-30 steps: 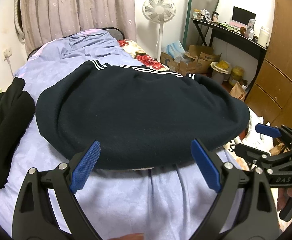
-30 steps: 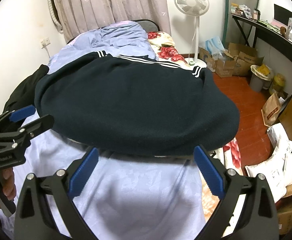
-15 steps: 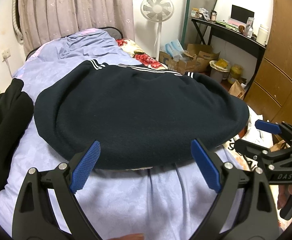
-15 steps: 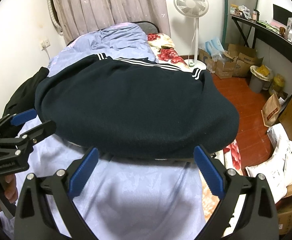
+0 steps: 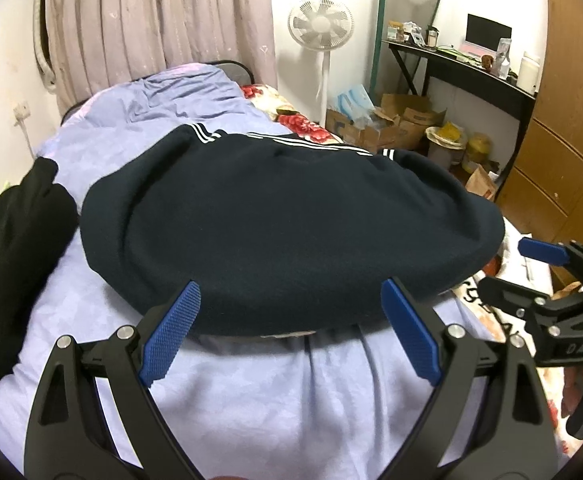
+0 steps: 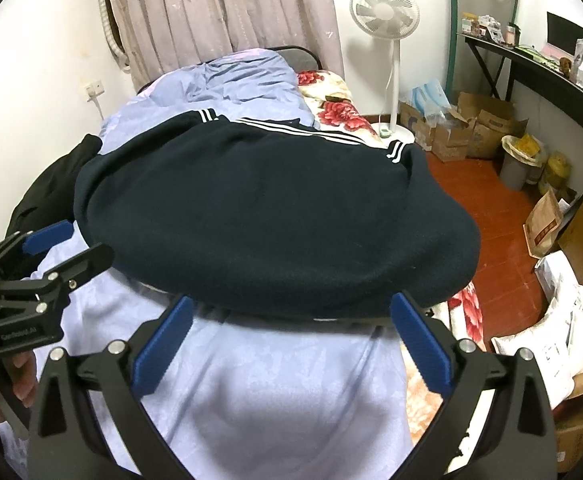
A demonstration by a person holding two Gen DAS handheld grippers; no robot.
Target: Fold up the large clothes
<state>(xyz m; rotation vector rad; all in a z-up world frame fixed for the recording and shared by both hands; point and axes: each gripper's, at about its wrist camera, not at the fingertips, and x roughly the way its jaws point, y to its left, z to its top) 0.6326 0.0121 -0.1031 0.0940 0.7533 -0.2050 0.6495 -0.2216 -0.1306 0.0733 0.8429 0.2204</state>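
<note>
Across the middle of the bed point(image 5: 251, 400), on its lavender sheet, a dark navy sweater point(image 5: 291, 220) lies spread flat, white stripes along its far edge by the rumpled quilt point(image 5: 183, 92). Just short of the sweater's near hem, the left gripper point(image 5: 291, 324) hangs with its blue pads point(image 5: 171, 332) spread wide and nothing between them. Beside it, toward the bed's right edge, the right gripper point(image 6: 291, 336) is likewise spread and empty, near the hem's right corner. A black garment point(image 5: 11, 248) lies heaped at the left side of the bed. A white standing fan point(image 6: 385, 12) stands beyond the bed.
</note>
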